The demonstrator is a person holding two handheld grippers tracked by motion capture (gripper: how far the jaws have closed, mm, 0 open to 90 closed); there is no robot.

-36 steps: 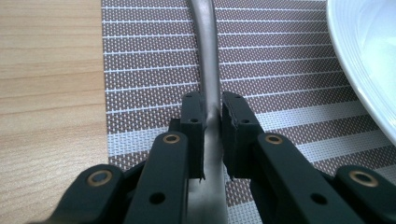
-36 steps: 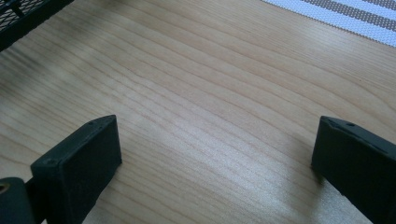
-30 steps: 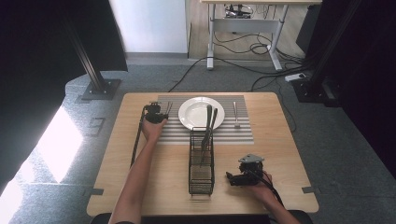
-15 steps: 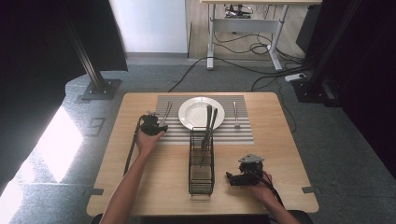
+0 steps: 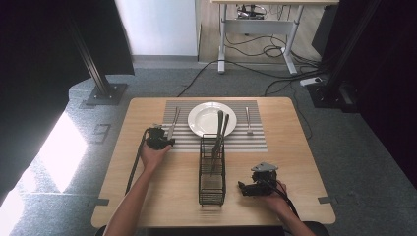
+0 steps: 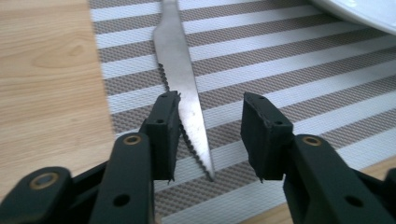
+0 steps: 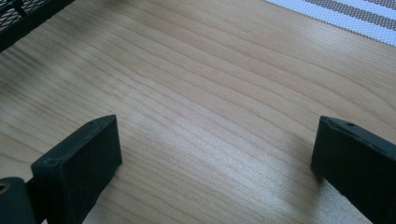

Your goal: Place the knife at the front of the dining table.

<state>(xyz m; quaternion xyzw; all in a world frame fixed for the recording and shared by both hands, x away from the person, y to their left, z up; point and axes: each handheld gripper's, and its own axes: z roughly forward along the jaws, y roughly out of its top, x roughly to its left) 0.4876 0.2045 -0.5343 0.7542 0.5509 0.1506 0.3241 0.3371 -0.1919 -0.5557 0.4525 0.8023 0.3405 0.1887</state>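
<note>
Knife point(image 6: 180, 79) lies on the striped placemat point(image 6: 289, 70), left of the white plate point(image 5: 212, 118), its serrated edge and tip reaching back between my left gripper point(image 6: 210, 135)'s jaws, which stand spread and do not touch it. My right gripper point(image 7: 215, 163) hovers wide open over bare table point(image 7: 201, 84), just right of the black wire basket point(image 5: 212, 184) holding two utensils.
</note>
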